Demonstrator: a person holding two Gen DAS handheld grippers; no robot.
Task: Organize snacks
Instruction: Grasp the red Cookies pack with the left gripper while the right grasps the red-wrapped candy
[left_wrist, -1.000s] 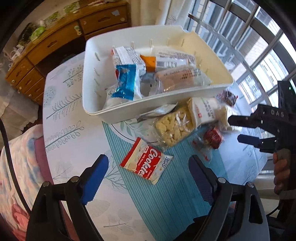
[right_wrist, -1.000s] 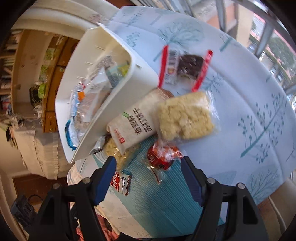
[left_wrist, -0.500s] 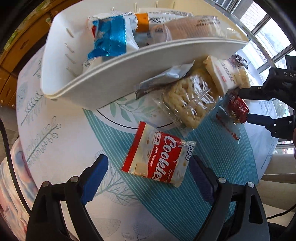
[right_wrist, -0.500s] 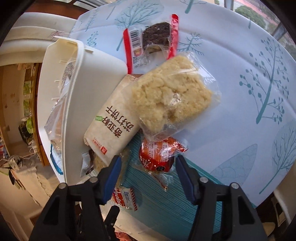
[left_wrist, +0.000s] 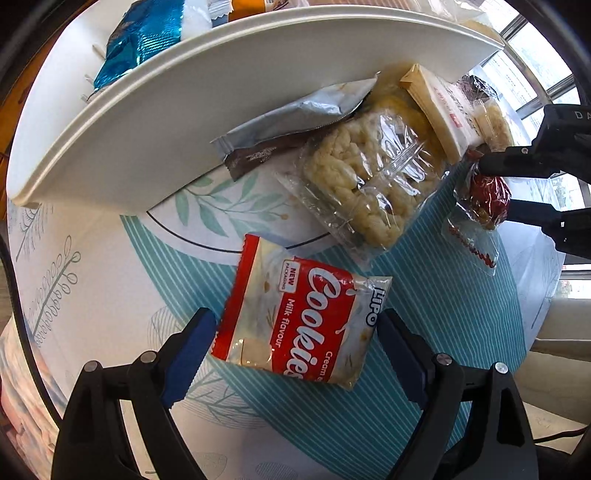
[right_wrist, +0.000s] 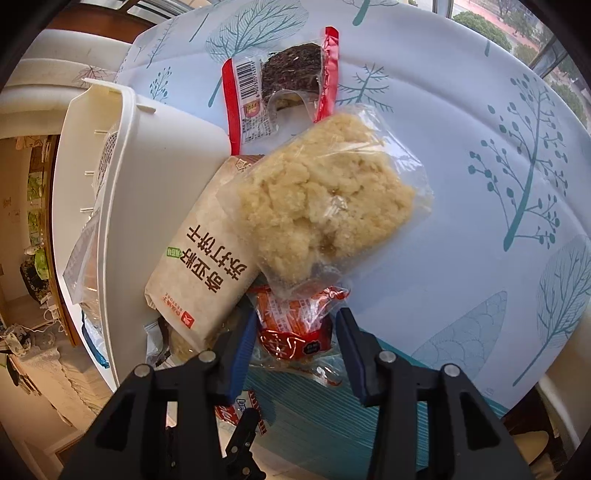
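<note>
A red and white cookies packet (left_wrist: 303, 314) lies flat on the teal striped mat. My left gripper (left_wrist: 291, 343) points straight down over it and stands open, one blue pad on each side of the packet's near end. A small red wrapped snack (right_wrist: 291, 325) (left_wrist: 489, 195) lies by the beige packet (right_wrist: 207, 258). My right gripper (right_wrist: 295, 332) (left_wrist: 495, 188) straddles the red snack and its jaws are closing; a narrow gap still shows at one pad. The white basket (left_wrist: 147, 129) (right_wrist: 147, 184) holds several snacks, among them a blue foil packet (left_wrist: 144, 40).
Against the basket's wall lie a silver packet (left_wrist: 295, 125), a clear bag of puffed pieces (left_wrist: 369, 177), a bag of crumbly yellow cake (right_wrist: 325, 206) and a dark cake in a red-edged wrapper (right_wrist: 288, 66). The tree-print tablecloth (right_wrist: 498, 166) stretches toward the window.
My left gripper has come down over the cookies packet, which now lies between its fingers. The right gripper has sunk a little and its jaws have narrowed around the red snack.
</note>
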